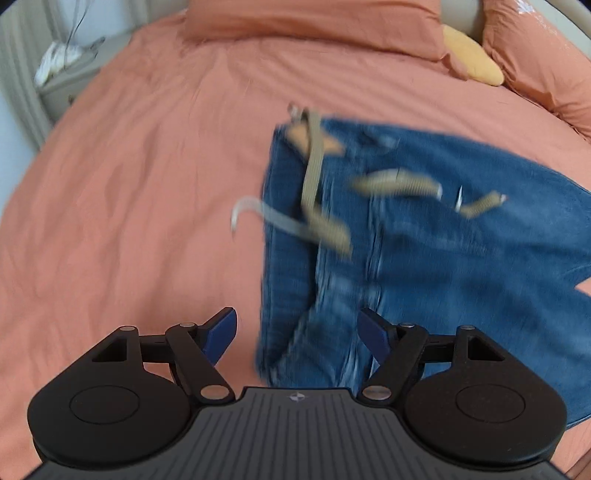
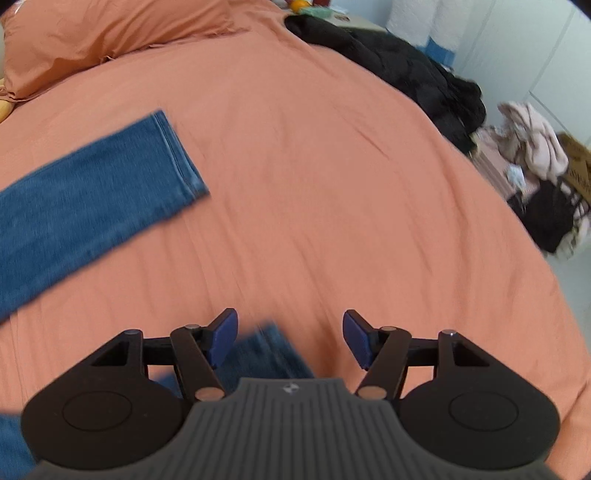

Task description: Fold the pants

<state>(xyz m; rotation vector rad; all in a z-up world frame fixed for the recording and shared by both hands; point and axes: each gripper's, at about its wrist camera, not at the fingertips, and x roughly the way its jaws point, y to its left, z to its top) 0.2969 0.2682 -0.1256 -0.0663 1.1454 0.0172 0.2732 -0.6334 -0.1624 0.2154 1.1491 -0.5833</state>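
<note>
A wide bed covered in a salmon-orange cotton duvet (image 1: 147, 184) fills both views, with matching orange pillows (image 1: 314, 18) along the top edge of the left wrist view and a small yellow cushion (image 1: 471, 55) tucked between them at the upper right. The blue denim pants (image 1: 424, 240) lie on the duvet in the centre and right of the left wrist view, waist end toward the top of the frame, with a khaki webbing belt (image 1: 312, 166) threaded loosely through it and its ends strewn across the denim; the picture is blurred here, so the belt's buckle cannot be made out with confidence. In the right wrist view one trouser leg (image 2: 92, 206) stretches from the left edge to a hemmed cuff left of centre, and another bit of denim shows at the bottom, just behind the fingers. A heap of black clothing (image 2: 406, 70) sits on the bed's far edge at the upper right of that view, with a cluttered laundry pile (image 2: 535, 155) beyond it. The left gripper (image 1: 297, 332) hangs above the pants with its blue-padded fingers (image 1: 221, 334) spread wide, gripping nothing. The right gripper (image 2: 290, 338) likewise has its fingers apart, empty, over bare duvet.
</note>
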